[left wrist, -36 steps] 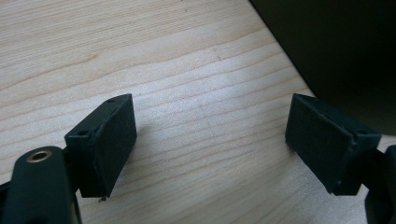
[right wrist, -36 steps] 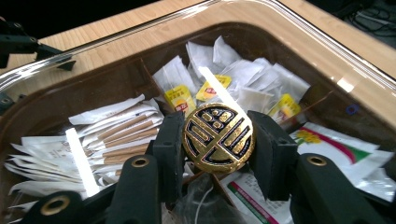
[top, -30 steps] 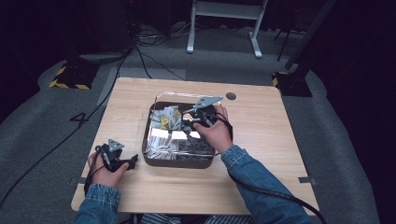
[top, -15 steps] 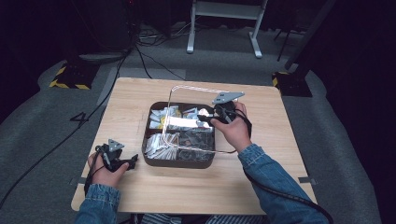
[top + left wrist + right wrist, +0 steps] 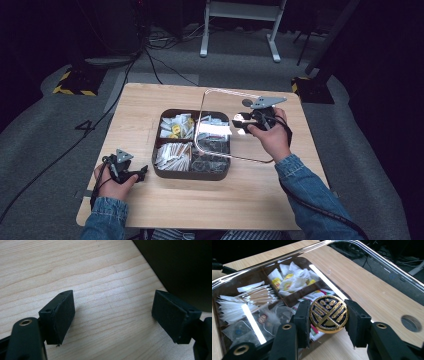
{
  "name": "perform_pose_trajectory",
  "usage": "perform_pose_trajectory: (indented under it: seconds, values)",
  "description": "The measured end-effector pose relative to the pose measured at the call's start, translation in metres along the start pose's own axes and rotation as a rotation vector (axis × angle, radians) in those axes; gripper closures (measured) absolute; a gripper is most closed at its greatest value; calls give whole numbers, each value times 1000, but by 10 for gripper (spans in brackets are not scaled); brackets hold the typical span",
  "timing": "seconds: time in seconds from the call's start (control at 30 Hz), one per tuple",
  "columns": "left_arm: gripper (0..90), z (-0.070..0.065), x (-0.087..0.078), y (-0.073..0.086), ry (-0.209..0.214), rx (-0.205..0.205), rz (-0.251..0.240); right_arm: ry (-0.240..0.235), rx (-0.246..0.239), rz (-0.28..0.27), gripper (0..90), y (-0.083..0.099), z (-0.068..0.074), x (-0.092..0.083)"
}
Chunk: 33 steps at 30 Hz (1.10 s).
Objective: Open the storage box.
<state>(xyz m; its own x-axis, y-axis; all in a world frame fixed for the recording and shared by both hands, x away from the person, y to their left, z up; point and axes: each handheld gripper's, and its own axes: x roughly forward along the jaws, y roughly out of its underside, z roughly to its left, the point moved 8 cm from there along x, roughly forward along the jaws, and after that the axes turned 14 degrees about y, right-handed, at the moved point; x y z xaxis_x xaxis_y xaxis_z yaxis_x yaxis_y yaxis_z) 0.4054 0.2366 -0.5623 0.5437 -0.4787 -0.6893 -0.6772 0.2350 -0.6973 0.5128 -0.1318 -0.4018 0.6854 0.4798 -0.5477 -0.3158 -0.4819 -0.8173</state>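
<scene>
A dark brown compartment box of tea bags and paper sachets sits mid-table. Its clear lid hangs tilted over the box's right half and the table beyond. My right gripper is shut on the lid's round gold-and-black knob. In the right gripper view both pads press that knob, with the sachets visible through the lid. My left gripper rests open on the wood left of the box. Nothing lies between its pads, and the box wall is close by.
The wooden table has a round hole near its far right. Bare wood lies right of the box and along the front edge. Cables and a stand's legs sit on the grey floor beyond.
The right gripper has lifted the lid off the box by its knob and carried it right and away, uncovering the left compartments. The left gripper has stayed put.
</scene>
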Motion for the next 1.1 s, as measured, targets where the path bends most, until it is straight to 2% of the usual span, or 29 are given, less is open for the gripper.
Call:
perform_pose_trajectory:
  seconds: [0.03,0.07,0.1,0.47,0.67,1.1]
  values:
    - [192,0,0,0,0,0,0,0,0,0,589,0,0,0]
    - [191,0,0,0,6,-1,0,7,10,1,588,3,-7,-3]
    - [191,0,0,0,6,-1,0,7,10,1,588,3,-7,-3]
    - [185,0,0,0,7,-2,3,48,30,14,589,22,-42,-17]
    - [184,0,0,0,7,-2,3,61,30,39,588,36,-58,-20]
    - [184,0,0,0,6,-1,3,96,64,72,588,68,-86,-22]
